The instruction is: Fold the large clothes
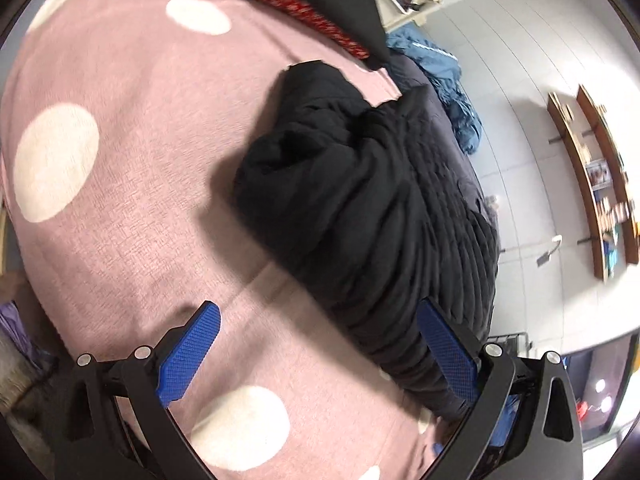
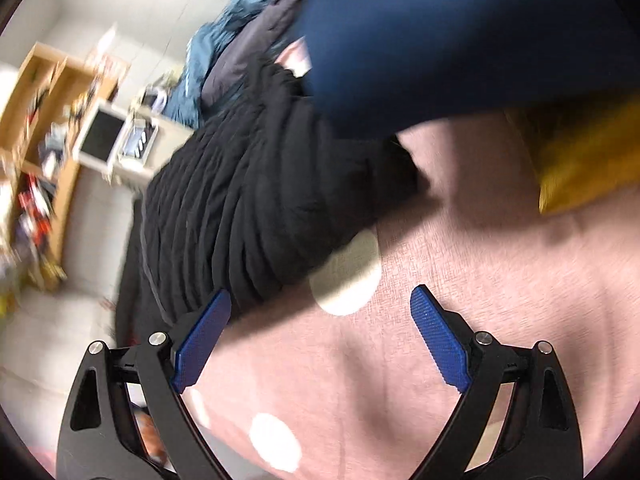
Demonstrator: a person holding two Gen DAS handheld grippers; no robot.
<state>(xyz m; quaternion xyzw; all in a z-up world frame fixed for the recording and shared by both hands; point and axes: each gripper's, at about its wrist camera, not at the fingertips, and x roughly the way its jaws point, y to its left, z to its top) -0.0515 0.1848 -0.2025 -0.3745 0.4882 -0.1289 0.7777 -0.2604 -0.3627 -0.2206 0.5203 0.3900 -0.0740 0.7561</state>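
The black quilted jacket (image 1: 360, 200) lies bunched on the pink polka-dot bedspread (image 1: 140, 160) (white spots). Beside the jacket, left gripper (image 1: 320, 354) and right gripper (image 2: 322, 338) stand wide apart, holding nothing.

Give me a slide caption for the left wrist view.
Open left gripper above a pink dotted bedspread, beside a bunched black quilted jacket.

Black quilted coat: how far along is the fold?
Done: the black quilted coat lies bunched into a rough bundle on the pink dotted blanket, not yet a neat fold. In hand: nothing; left gripper and right gripper are both open and empty. Left: squaring up the bundle; the blue garment behind looks unfolded.
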